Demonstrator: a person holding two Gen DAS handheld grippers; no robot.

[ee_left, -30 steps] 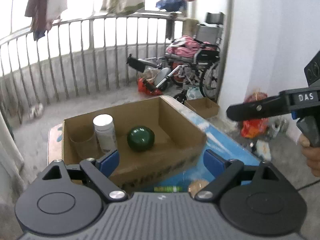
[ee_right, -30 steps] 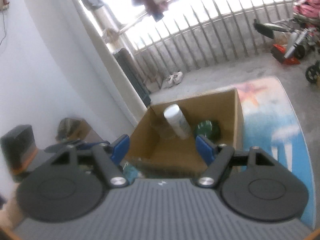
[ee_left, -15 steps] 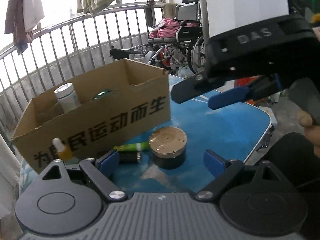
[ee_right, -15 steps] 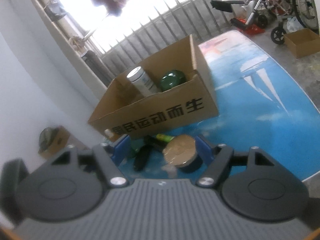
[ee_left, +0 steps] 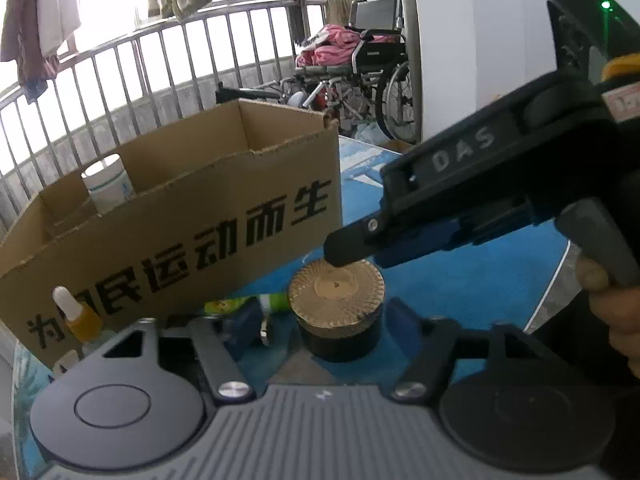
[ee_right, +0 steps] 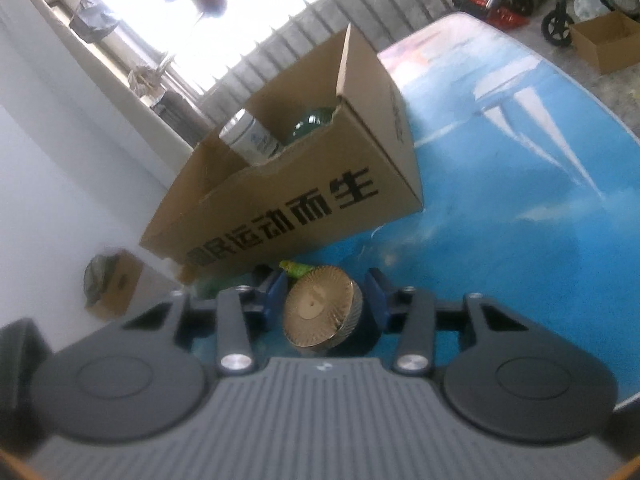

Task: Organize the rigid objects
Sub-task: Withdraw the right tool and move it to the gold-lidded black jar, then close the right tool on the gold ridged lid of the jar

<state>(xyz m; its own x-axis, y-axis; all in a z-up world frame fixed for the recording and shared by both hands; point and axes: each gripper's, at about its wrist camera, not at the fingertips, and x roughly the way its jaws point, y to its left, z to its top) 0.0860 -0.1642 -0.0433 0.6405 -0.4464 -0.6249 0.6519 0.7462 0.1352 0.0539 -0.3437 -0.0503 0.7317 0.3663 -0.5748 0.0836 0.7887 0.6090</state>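
A black jar with a ribbed gold lid (ee_left: 337, 295) stands on the blue table in front of a cardboard box (ee_left: 168, 216). My left gripper (ee_left: 320, 320) is open, its fingers either side of the jar. My right gripper (ee_right: 326, 296) is open around the same jar (ee_right: 320, 314), fingers apart from its sides; it shows from the side in the left wrist view (ee_left: 352, 246), just above the lid. The box (ee_right: 304, 184) holds a white bottle (ee_right: 250, 140) and a dark green round object (ee_right: 312, 122).
A green tube (ee_left: 248, 304) and a small dropper bottle with amber liquid (ee_left: 78, 312) lie against the box front. The blue table (ee_right: 520, 184) extends right. A railing, a wheelchair (ee_left: 360, 76) and a small box on the floor (ee_right: 604, 40) lie beyond.
Both grippers have dropped from above the box down to the table in front of it and closed in on the gold-lidded jar. The right gripper now sits around it.
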